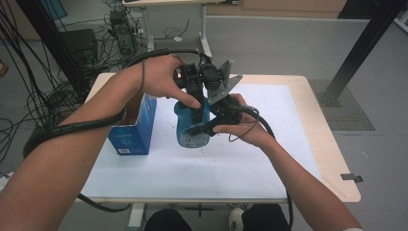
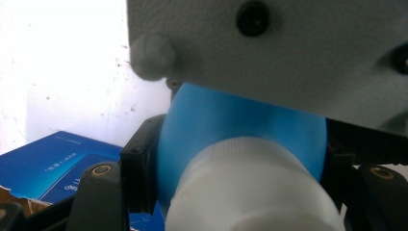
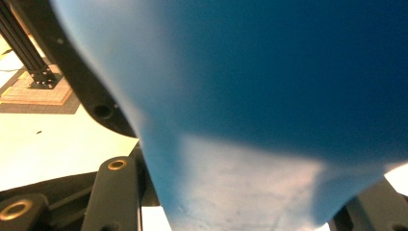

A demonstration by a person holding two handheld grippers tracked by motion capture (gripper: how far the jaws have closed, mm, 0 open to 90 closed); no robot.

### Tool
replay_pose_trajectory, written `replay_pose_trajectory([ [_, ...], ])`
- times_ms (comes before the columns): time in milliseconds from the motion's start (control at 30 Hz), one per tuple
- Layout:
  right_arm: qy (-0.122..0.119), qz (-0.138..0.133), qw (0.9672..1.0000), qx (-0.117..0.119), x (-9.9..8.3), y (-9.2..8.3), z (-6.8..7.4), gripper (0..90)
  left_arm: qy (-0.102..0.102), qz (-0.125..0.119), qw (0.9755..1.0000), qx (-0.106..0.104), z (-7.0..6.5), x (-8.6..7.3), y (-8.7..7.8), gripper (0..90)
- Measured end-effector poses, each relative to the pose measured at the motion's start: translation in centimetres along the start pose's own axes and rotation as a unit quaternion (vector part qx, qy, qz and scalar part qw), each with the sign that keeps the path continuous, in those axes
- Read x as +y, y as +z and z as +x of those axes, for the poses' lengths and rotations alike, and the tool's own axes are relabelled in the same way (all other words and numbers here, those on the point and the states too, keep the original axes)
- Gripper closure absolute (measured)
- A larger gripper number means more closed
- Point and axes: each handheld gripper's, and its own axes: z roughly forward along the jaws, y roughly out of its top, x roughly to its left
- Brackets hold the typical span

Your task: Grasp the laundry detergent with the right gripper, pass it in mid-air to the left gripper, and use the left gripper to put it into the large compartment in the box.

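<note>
A blue bottle [image 1: 190, 129] stands on the white table cover [image 1: 269, 159] near its middle. My left gripper [image 1: 196, 111] comes down on it from above and is shut on the bottle's upper part. In the left gripper view the blue bottle [image 2: 240, 120] and its white cap [image 2: 250, 192] sit between the black jaws of the left gripper [image 2: 235, 163]. My right gripper [image 1: 206, 127] reaches in from the right and is shut on the same bottle. Close up in the right gripper view, the bottle's blue wall [image 3: 269, 96] is clamped by the right gripper [image 3: 240, 207].
An open blue carton [image 1: 134, 126] stands just left of the bottle; it appears again as the blue carton [image 2: 53, 166] in the left gripper view. The right gripper's grey plate [image 2: 288, 48] hangs close over the left gripper's camera. Cables and a black frame post [image 1: 361, 43] lie beyond the table.
</note>
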Motion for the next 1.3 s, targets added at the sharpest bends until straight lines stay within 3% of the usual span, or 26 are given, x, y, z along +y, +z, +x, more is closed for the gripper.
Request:
replay_pose_trajectory([
  [1300, 0.0, 0.0, 1.0, 0.002, -0.15, 0.2, -0.01, 43.1, -0.004, -0.005, 1.0, 0.0, -0.06, -0.18, 0.2, 35.9],
])
